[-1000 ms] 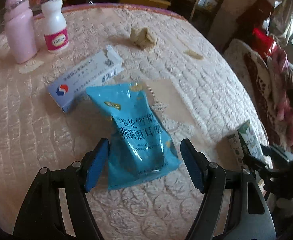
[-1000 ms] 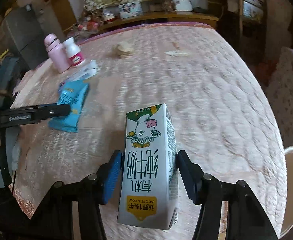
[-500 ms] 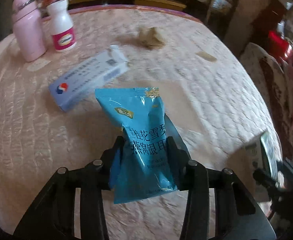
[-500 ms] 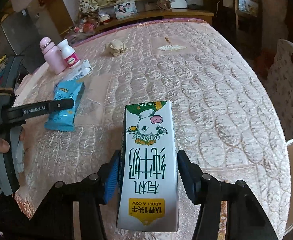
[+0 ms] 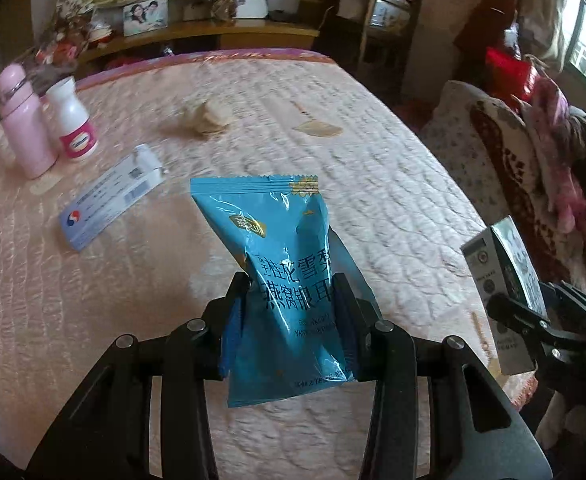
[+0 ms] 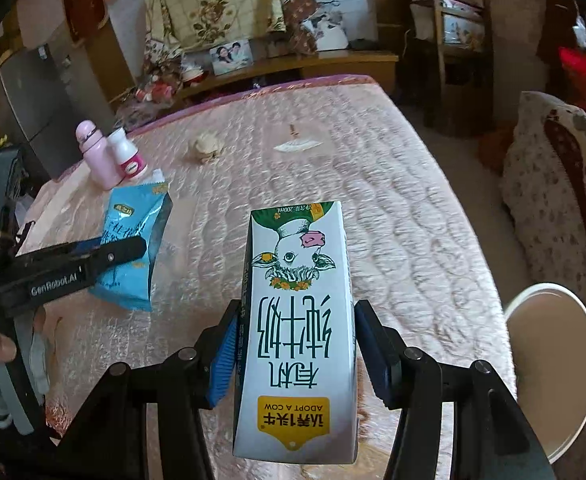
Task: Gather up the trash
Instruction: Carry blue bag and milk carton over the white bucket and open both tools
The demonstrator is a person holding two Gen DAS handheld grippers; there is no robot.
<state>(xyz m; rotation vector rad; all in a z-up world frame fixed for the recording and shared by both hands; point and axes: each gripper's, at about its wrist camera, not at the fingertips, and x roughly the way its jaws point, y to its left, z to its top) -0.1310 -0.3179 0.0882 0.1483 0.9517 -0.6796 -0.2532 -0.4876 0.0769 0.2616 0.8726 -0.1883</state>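
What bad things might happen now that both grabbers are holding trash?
The blue snack bag is soft and crinkly, pinched only across its middle by the left gripper, so it might slide out. The milk carton sticks far past the right gripper, so it might tip or miss the white bin.

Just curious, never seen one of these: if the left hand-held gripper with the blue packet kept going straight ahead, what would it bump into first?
Probably the quilted bed itself; the left hand-held gripper points slightly down at it. Depth is unclear, but nothing lies directly ahead of the blue packet.
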